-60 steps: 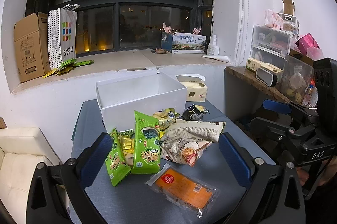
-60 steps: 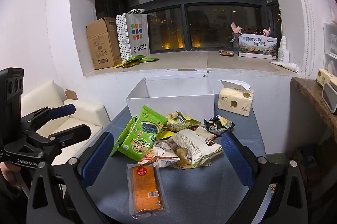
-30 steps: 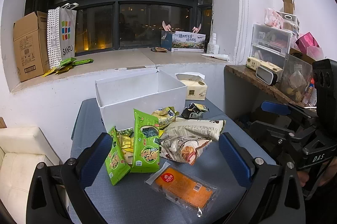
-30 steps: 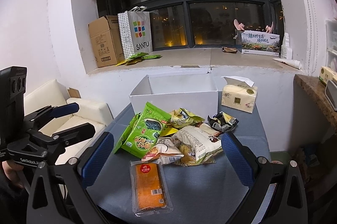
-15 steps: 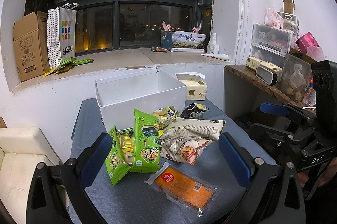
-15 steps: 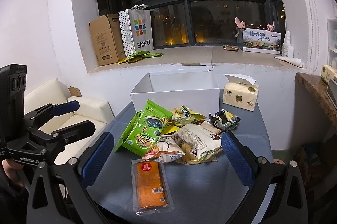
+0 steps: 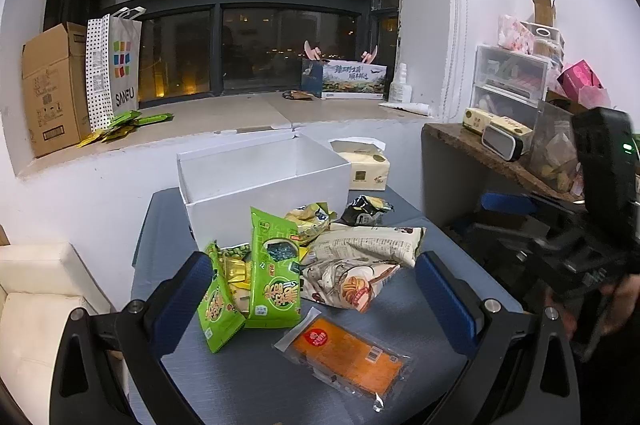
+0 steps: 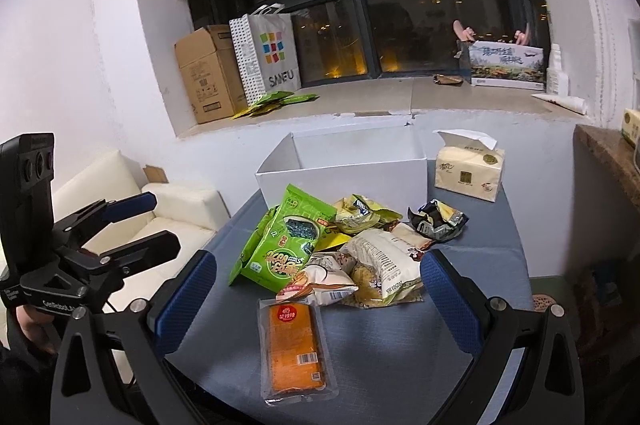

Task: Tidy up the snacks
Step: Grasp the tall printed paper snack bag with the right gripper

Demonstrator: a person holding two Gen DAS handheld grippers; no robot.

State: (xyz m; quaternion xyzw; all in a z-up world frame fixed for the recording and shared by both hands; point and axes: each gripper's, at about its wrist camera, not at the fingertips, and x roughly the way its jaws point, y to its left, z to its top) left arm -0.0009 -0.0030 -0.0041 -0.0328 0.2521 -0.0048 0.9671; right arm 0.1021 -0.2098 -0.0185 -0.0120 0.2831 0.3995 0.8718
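A heap of snack packets lies on a grey-blue table [image 7: 248,385] in front of an open white box [image 7: 264,181] [image 8: 344,177]. Green seaweed packs [image 7: 274,277] [image 8: 286,245] lean at the left of the heap. Beige and white bags [image 7: 368,241] [image 8: 384,257] lie at its right. A flat orange packet [image 7: 346,349] [image 8: 292,341] lies nearest me. My left gripper [image 7: 316,293] is open and empty, hovering short of the heap. My right gripper [image 8: 318,289] is also open and empty, with the orange packet lying between and below its fingers.
A tissue pack [image 8: 468,173] stands right of the box and a dark crumpled wrapper [image 8: 436,219] lies in front of it. The windowsill holds a cardboard box [image 8: 208,73] and a shopping bag [image 8: 268,53]. A cream sofa [image 8: 132,209] stands left, cluttered shelves [image 7: 516,129] right.
The right gripper has edged forward and slightly down toward the heap, so the packets look larger and nearer. The left gripper has barely moved. Both stay open.
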